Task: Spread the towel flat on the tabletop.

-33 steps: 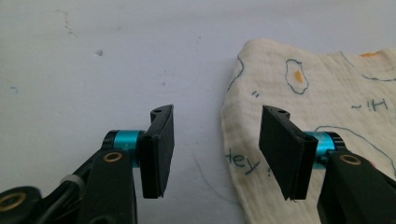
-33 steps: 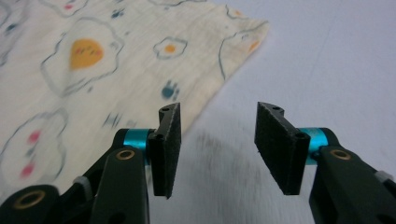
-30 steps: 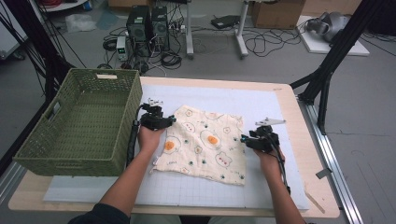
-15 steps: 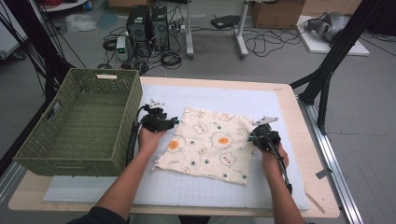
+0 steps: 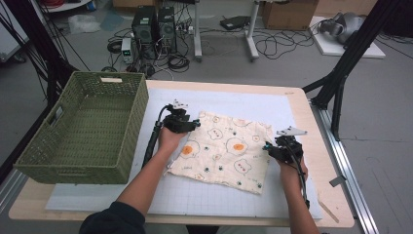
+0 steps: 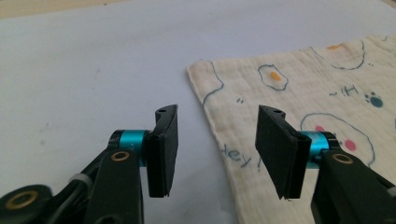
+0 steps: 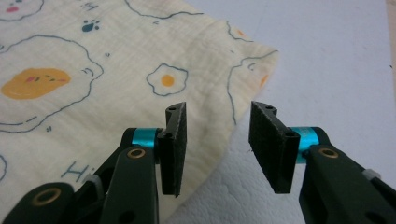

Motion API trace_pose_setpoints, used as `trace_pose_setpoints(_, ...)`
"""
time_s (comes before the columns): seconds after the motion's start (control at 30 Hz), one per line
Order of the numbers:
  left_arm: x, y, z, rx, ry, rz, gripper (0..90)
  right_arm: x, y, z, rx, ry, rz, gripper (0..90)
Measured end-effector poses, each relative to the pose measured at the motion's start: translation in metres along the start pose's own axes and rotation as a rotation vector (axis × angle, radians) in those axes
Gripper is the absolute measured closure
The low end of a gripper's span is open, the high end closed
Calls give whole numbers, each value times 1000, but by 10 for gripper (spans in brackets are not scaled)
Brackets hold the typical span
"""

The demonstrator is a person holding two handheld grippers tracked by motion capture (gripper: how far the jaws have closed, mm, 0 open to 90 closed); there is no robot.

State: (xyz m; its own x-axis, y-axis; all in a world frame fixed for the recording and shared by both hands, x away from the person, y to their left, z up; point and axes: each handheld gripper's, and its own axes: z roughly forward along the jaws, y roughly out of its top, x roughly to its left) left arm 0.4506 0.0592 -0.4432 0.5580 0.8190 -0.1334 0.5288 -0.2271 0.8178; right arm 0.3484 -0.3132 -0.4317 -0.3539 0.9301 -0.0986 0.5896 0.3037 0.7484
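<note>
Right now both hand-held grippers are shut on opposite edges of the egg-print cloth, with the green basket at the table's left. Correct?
Not quite. The left hand-held gripper and right hand-held gripper are open, jaws straddling the edges of the egg-print cloth without clamping it, as both gripper views show. The green basket is indeed at the table's left.

Both forearms in from the bottom edge, angled forward. Left gripper (image 5: pixel 181 122) held forward and farther out, jaws apart with a clear gap, nothing between. Right gripper (image 5: pixel 282 148) nearer the body, jaws likewise apart, gripping nothing. Cables trailing back along both arms.
</note>
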Motion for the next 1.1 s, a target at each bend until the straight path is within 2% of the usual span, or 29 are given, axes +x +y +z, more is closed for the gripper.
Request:
trace_pose_setpoints(0.07,-1,-2,6,21,4,12,522,-6,-3,-4,-12,10,42,548)
trace_pose_setpoints(0.1,-1,-3,9,33,10,11,530,-8,-4,-6,-35,15,66,549)
trace_pose_setpoints(0.17,-2,-1,12,38,35,10,566,-12,-7,-8,-47,18,86,549)
trace_pose_setpoints(0.2,-4,0,13,41,32,15,589,-14,-8,-8,-44,22,91,549)
trace_pose_setpoints(0.23,-8,0,15,59,47,67,663,-14,-9,-8,-43,25,90,548)
trace_pose_setpoints(0.27,-11,1,15,62,37,117,699,-14,-10,-7,-37,28,93,547)
trace_pose_setpoints(0.3,-14,2,15,74,34,141,843,-14,-10,-6,-37,33,91,546)
trace_pose_setpoints(0.37,-13,4,14,82,79,130,872,-12,-10,-4,-32,42,84,546)
trace_pose_setpoints(0.43,-6,4,11,89,114,85,877,-10,-9,-4,-26,50,72,549)
trace_pose_setpoints(0.47,1,3,7,96,142,59,878,-10,-9,-3,-26,50,68,551)
trace_pose_setpoints(0.57,19,0,-6,102,214,20,879,-9,-8,-1,-27,65,75,555)
trace_pose_setpoints(0.6,24,-2,-10,97,231,-8,879,-9,-8,1,-32,70,72,555)
trace_pose_setpoints(0.67,34,-7,-18,83,243,-50,877,-8,-5,7,-23,79,69,555)
trace_pose_setpoints(0.73,40,-9,-22,79,223,-75,857,-6,0,13,-20,97,72,556)
trace_pose_setpoints(0.83,43,-7,-28,53,204,-105,686,1,9,22,-23,137,82,562)
trace_pose_setpoints(0.87,43,-6,-29,45,191,-119,626,4,13,25,-28,147,71,566)
trace_pose_setpoints(0.97,41,-5,-32,44,155,-120,535,13,23,34,-21,177,47,601)
trace_pose_setpoints(1.0,39,-5,-32,47,137,-121,517,16,24,37,-15,191,52,615)
trace_pose_setpoints(1.1,33,-6,-34,34,110,-94,493,22,25,47,29,213,44,656)
